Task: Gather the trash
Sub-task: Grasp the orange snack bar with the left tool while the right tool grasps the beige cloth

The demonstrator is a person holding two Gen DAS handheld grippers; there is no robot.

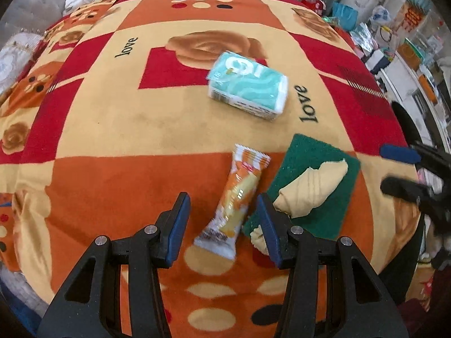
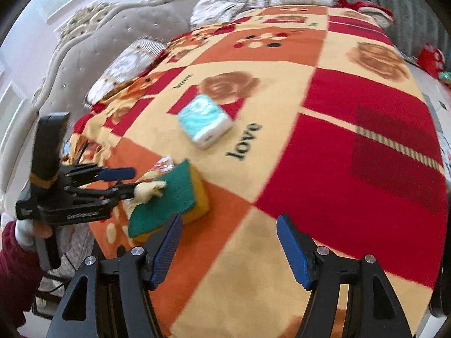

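Left wrist view looks steeply down onto a plush orange, red and cream patterned blanket (image 1: 118, 129) where the litter lies. The orange-and-white crinkly plastic snack wrapper (image 1: 235, 205) sits between the blue pads of the left gripper (image 1: 222, 225), whose jaws stand apart and empty, neither pad pressing on it. Just beside it, a green-topped yellow scouring sponge (image 1: 307, 174) carries a crumpled cream scrap of paper or cloth (image 1: 310, 187) on its green face (which of the two cannot be told). Farther up the blanket rests a teal-and-white soft pack of tissues (image 1: 248, 90).

In the right wrist view the right gripper (image 2: 229, 250) hangs open over bare blanket, holding nothing, near the sponge's corner.

The wrapper is probably light, thin and slick, so pinching across its narrow middle should hold best. The scrap likely crushes easily; any fold will do.
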